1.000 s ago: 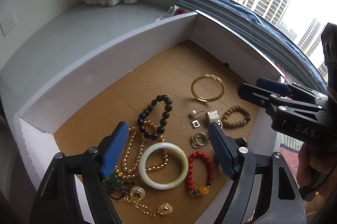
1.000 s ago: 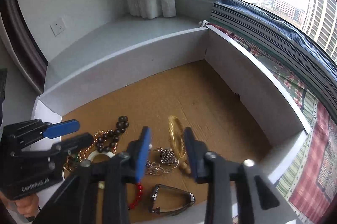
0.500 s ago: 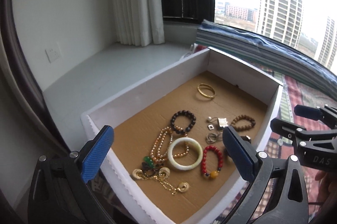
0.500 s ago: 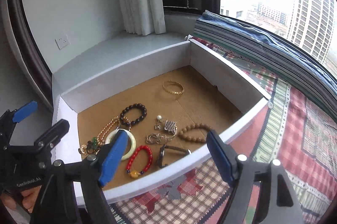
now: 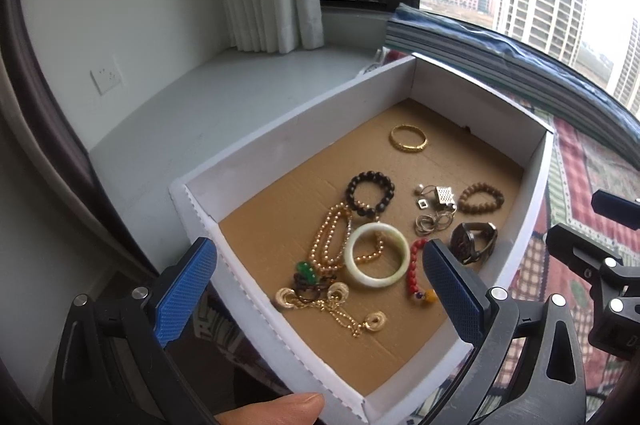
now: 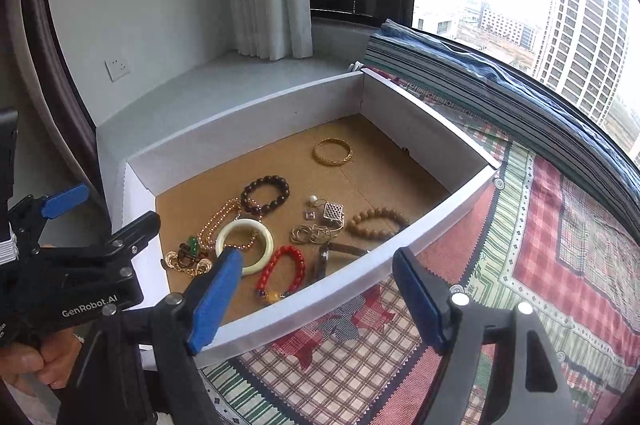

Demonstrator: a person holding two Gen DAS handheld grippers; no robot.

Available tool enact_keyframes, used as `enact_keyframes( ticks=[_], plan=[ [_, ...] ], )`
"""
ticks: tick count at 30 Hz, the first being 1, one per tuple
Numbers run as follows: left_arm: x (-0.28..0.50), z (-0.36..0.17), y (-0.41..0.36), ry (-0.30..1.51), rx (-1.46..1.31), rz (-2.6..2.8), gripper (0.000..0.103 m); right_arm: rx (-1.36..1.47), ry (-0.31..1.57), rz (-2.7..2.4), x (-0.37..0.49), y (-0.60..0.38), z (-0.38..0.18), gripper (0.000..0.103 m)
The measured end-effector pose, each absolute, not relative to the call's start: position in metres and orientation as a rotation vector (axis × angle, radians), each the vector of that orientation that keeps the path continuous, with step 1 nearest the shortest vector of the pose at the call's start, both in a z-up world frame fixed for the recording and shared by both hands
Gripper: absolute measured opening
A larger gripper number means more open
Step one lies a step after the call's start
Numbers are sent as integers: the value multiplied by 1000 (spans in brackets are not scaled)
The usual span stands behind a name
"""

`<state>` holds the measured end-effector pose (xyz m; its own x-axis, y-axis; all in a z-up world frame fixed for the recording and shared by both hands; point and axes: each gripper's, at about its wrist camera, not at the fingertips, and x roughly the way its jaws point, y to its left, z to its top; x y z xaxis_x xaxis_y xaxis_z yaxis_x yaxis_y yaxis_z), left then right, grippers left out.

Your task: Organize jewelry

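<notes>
Jewelry is laid out on the brown cardboard floor of a shallow white box (image 5: 280,129), seen at frame centre in both wrist views. Box rests partly on a grey sill (image 5: 224,93) at upper left and partly on a patterned cloth (image 6: 560,245) at right.

Contents, left wrist view:
- Gold bangle (image 5: 408,137): upper centre of box, well apart from the rest.
- Dark bead bracelet (image 5: 371,194): mid box, touching a gold bead necklace (image 5: 332,241) below-left of it.
- Pale jade bangle (image 5: 377,255): lying over part of the necklace.
- Red bead bracelet (image 5: 414,275): just right of the jade bangle, partly hidden by the gripper finger.
- Tan wooden bracelet (image 5: 480,198): right side, near the box wall.
- Small silver pieces w/ rings (image 5: 434,209): between dark and tan bracelets.
- Watch (image 5: 474,242): lower right, beside the wall.
- Gold chain w/ green stone (image 5: 316,289): lower left of the group.

Left gripper (image 5: 320,297): fingers spread to full width, nothing between them, held above the near-left box corner. A fingertip (image 5: 276,409) is seen at bottom edge.

Right gripper (image 6: 316,293): fingers spread wide, nothing gripped, held above the near box wall. Left unit and the hand (image 6: 28,365) holding it are seen at lower left of the right wrist view.
</notes>
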<state>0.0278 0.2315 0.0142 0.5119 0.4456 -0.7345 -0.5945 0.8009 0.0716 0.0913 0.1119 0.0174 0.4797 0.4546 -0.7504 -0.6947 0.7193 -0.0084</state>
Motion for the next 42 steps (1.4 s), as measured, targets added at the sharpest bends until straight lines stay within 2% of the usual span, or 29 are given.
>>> enact_keyframes(
  ticks=[9,42],
  plan=[
    [12,17,244,849,-266,637,103,-352,864,719,84,129,20,79],
    [7,26,243,851,-295,634,102,-393,818,712,76,135,30,79]
  ],
)
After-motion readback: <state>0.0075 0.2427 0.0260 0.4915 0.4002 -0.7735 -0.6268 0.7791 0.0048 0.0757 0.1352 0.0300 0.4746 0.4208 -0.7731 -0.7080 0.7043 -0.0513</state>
